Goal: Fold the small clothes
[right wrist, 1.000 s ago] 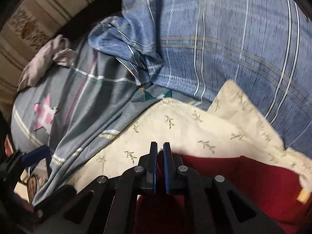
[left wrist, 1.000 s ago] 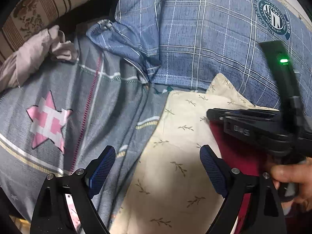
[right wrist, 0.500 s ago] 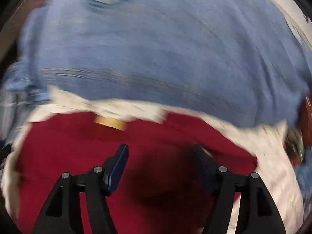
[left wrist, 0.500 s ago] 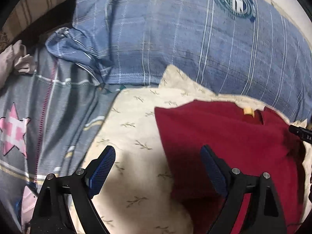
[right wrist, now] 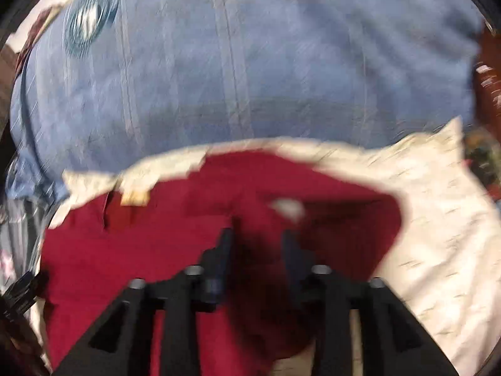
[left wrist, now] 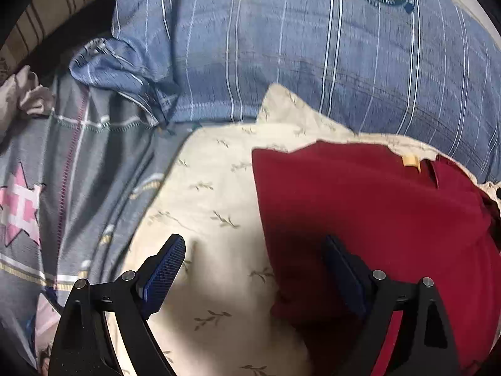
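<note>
Since half a second back the right gripper (right wrist: 255, 244) has narrowed a lot: its fingers were spread wide over the red garment (right wrist: 156, 250) and now stand much closer, with a dark fold of the red cloth between them. That view is badly smeared, so I honestly cannot tell if it has pinched the cloth or is just closing toward it. The left gripper (left wrist: 253, 266) hasn't changed its spread at all, released and wide, one finger over the cream leaf-print cloth (left wrist: 213, 194) at lower centre, the other over the left edge of the red garment. The garment lies flat on that cream cloth, filling the right half of the left view, with a small yellow tag (left wrist: 411, 160) near its top edge; a second earlier the right gripper was clamped shut at its edge. Behind it, across the top of the frame, is a blue checked pillow (left wrist: 313, 62), and a grey star quilt (left wrist: 62, 172) runs down the left. My guess: the piece is laid out and a fresh grab for the first fold is starting.
</note>
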Action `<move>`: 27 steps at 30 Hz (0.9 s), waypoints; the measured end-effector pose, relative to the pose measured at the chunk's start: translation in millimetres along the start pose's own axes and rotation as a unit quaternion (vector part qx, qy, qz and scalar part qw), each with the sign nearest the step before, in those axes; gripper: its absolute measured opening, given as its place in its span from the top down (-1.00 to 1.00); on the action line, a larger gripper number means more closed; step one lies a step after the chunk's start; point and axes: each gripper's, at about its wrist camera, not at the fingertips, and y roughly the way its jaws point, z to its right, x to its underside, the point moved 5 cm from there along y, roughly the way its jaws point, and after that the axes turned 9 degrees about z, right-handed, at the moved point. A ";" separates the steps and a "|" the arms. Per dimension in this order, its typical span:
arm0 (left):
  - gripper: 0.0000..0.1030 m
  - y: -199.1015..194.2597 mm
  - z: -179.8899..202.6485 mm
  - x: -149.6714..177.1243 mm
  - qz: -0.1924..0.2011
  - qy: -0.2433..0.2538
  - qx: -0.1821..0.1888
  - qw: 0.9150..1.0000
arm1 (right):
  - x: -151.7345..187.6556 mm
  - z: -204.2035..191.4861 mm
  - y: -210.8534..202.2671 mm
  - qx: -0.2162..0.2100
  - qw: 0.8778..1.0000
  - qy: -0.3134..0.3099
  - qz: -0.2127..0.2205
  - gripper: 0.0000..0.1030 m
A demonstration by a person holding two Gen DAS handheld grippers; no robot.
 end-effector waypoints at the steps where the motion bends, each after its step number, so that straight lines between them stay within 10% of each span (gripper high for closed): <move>1: -0.73 -0.7 -1.0 -0.2 0.001 -0.002 0.000 1.000 | -7.2 2.1 -5.0 0.003 1.000 -0.011 0.013 0.14; 9: -0.72 1.5 -5.5 0.0 -0.004 -0.007 -0.001 1.000 | -31.0 -62.9 51.4 -0.039 0.991 -0.127 -0.017 0.03; 11: -0.72 3.5 -6.1 -0.9 -0.005 -0.003 -0.003 1.000 | -27.7 -69.3 81.4 -0.028 0.989 -0.140 -0.035 0.21; 12: -0.72 4.3 -6.8 -1.2 -0.006 -0.002 -0.006 1.000 | -28.8 -65.3 93.2 -0.014 0.990 -0.134 -0.039 0.78; 14: -0.72 5.2 -8.7 -2.3 -0.006 -0.005 -0.007 1.000 | -35.0 -47.5 102.4 -0.008 0.995 -0.090 -0.050 0.94; 27: -0.72 -10.0 -18.9 -6.9 0.019 -0.039 -0.003 0.999 | -133.7 29.2 -151.4 -0.168 0.972 0.032 0.159 0.94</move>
